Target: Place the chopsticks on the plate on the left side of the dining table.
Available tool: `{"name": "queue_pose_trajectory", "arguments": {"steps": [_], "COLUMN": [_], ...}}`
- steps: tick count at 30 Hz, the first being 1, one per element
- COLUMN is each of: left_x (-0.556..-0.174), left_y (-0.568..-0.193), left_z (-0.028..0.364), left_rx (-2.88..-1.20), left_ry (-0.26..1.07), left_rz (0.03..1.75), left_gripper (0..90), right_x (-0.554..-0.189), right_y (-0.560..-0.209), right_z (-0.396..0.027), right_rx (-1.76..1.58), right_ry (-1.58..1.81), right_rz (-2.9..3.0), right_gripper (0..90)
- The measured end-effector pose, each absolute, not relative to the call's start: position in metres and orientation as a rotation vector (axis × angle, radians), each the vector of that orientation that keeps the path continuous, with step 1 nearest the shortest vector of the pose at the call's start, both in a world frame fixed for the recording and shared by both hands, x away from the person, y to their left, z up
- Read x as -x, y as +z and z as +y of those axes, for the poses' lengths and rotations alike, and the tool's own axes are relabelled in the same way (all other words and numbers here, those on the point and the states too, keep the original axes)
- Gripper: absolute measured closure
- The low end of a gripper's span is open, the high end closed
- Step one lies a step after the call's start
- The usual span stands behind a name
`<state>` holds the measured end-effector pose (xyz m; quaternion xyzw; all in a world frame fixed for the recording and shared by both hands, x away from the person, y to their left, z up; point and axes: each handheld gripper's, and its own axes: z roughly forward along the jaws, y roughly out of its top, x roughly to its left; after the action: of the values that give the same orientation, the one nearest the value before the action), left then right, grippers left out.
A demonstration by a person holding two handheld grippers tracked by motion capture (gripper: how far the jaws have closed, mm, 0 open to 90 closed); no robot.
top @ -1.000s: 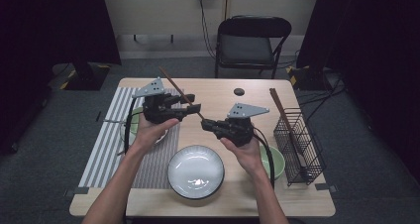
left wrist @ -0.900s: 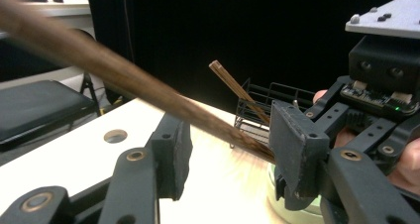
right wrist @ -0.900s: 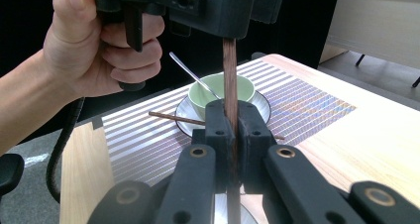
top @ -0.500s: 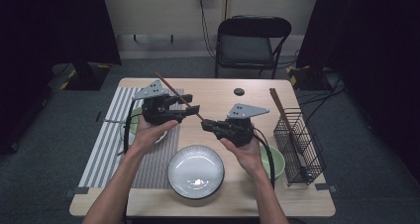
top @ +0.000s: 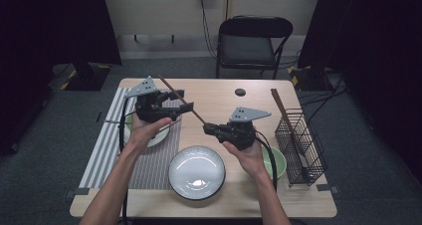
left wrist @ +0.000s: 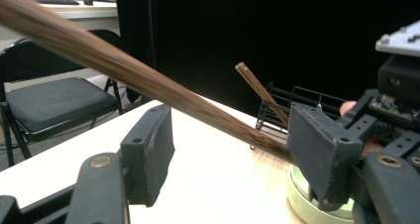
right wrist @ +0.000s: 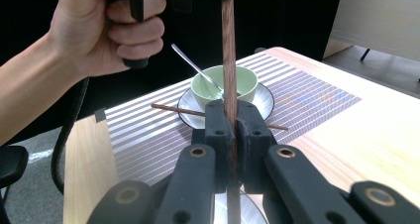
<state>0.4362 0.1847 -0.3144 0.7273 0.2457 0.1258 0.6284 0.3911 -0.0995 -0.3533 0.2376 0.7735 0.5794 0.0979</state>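
Chopstick [right wrist: 228,60] passed between grippers above the bench [top: 219,93]
Right gripper [right wrist: 230,130] jaws are clamped on it; left gripper [left wrist: 233,149] jaws, just opening, stand apart around it — its far end is cut off.

Left gripper [top: 174,108] raised over the table, jaws just been opening, pads apart. Right gripper [top: 209,130] level, jaws clamped tight, pointing toward the left hand [right wrist: 106,23].

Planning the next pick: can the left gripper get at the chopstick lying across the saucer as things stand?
Probably yes. The left gripper has just been opening its jaws off the chopstick that the right gripper clamps, and the other chopstick on the saucer lies uncovered just below.
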Motion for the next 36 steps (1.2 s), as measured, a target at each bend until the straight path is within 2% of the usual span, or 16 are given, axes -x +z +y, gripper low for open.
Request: {"name": "queue_pose_trajectory", "arguments": {"steps": [5, 16, 36], "left_x": [-0.440, -0.446, -0.452], "left_y": [-0.312, -0.322, -0.325], "left_z": [0.194, 0.202, 0.211], "left_rx": [-1.655, -1.646, -1.651], "left_ry": [0.347, 0.291, 0.307], "left_rz": [0.601, 0.631, 0.662], "left_gripper": [33.2, 31.2, 28.0], "right_x": [-0.389, -0.387, -0.384], "right_y": [-0.355, -0.351, -0.353], "right_z": [-0.102, -0.110, -0.121], "right_rx": [-0.709, -0.697, -0.698], "right_ry": [1.715, 1.713, 1.706], "right_rz": [2.287, 2.284, 2.304], "right_gripper": [85.4, 85.4, 85.7]}}
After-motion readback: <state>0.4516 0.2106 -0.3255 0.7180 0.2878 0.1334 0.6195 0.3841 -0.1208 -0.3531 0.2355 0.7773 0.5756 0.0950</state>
